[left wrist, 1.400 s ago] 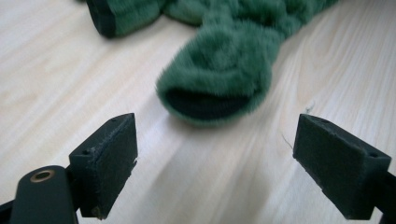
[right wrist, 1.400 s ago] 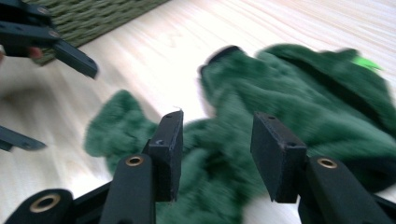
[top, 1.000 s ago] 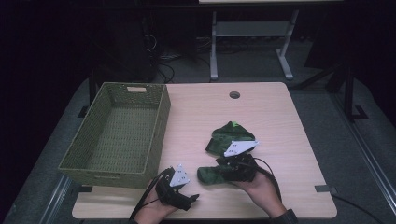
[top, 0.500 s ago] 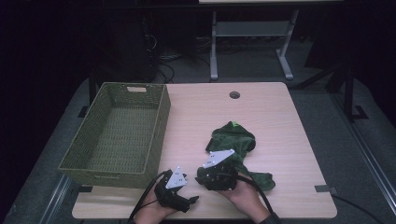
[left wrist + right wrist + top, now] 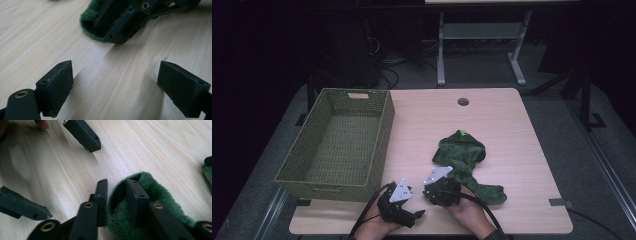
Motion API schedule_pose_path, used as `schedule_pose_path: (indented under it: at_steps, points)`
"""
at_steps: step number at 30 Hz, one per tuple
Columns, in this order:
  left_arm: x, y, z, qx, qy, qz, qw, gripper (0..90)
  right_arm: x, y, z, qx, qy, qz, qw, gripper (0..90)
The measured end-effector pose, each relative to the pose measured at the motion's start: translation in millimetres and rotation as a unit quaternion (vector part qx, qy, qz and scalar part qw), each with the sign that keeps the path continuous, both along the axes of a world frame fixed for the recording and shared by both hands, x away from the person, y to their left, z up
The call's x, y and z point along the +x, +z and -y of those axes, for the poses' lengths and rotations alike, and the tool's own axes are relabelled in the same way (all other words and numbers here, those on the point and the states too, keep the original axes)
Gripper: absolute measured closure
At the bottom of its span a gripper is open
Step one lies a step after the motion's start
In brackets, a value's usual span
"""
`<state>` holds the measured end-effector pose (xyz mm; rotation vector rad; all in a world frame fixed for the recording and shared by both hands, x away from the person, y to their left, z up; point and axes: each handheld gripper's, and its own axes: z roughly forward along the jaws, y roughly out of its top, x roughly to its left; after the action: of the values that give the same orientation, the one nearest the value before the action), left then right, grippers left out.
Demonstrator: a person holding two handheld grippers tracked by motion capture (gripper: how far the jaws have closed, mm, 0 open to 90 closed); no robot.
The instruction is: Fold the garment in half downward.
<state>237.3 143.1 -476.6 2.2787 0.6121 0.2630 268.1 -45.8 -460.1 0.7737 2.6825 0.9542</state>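
Note:
A fuzzy green cloth (image 5: 462, 155) lies rumpled on the right half of the wooden table (image 5: 512, 125), with a tail running toward the near edge. My right gripper (image 5: 434, 192) is low at the cloth's near end. In the right gripper view (image 5: 117, 182) its jaws have just been closing around a raised fold of the cloth (image 5: 155, 187). A dark gap still shows beside one pad. My left gripper (image 5: 417, 212) rests just left of it, open, with only bare wood between its pads (image 5: 57, 85). From there the right gripper (image 5: 120, 25) is close ahead on the cloth's edge (image 5: 90, 17).
An empty green woven basket (image 5: 384, 125) takes up the table's left side. A round cable hole (image 5: 463, 101) sits near the far edge. Both hands are near the front edge, close together. Beyond the table stand dark floor and a metal stand.
My right gripper has come down and toward the near edge, closer to the left gripper, and its jaws have narrowed. The cloth now stretches out toward the front. The left gripper has stayed put.

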Motion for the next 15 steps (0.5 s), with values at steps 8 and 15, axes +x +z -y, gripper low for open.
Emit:
schedule_pose_path:
  at_steps: [8,15]
  points:
    - [0.2,0.1,0.0,0.0,-0.001,0.001,1.0,12.7,-3.7,-0.7,-0.3,0.012,0.011,-0.015,0.9998,86.4]
    - [0.2,-0.1,0.4,-0.002,0.001,0.0,1.0,12.6,-6.8,5.9,2.2,0.042,0.029,-0.037,0.998,86.8]
